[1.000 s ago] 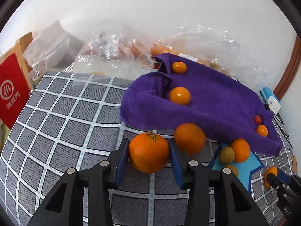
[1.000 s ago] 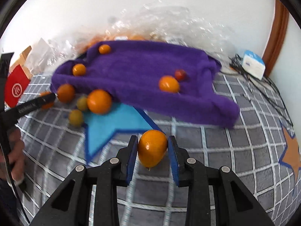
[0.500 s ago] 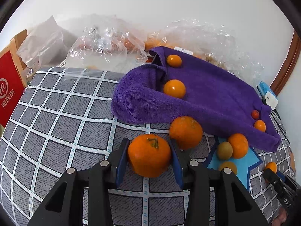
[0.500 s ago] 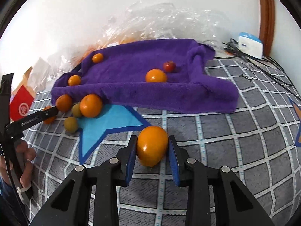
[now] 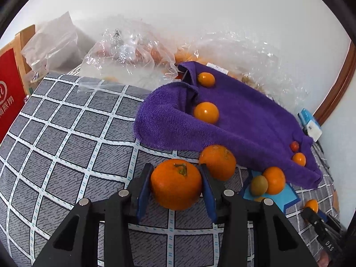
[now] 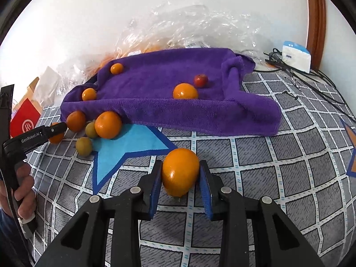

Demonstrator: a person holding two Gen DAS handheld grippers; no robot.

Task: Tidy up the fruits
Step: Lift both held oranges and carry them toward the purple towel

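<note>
My left gripper [image 5: 176,183] is shut on a stemmed tangerine [image 5: 176,184] just above the grid-patterned cloth. Another orange [image 5: 217,162] lies right behind it at the purple towel's [image 5: 244,120] edge. My right gripper [image 6: 179,175] is shut on a smooth orange [image 6: 180,172], near the blue star patch [image 6: 126,142]. On the towel [image 6: 166,93] lie several small oranges and a red fruit [image 6: 200,80]. Oranges [image 6: 108,124] and two green fruits [image 6: 84,146] sit by the towel's left corner. The left gripper [image 6: 51,131] shows at the left of the right wrist view.
Clear plastic bags [image 5: 129,51] with fruit lie behind the towel by the wall. A red box [image 5: 9,93] stands at the far left. A white and blue box [image 6: 296,55] and black cables [image 6: 289,71] lie at the back right.
Both grippers keep their fruit. The left view has shifted so the towel sits further right and the tangerine lower; the right gripper has moved nearer the towel's front edge.
</note>
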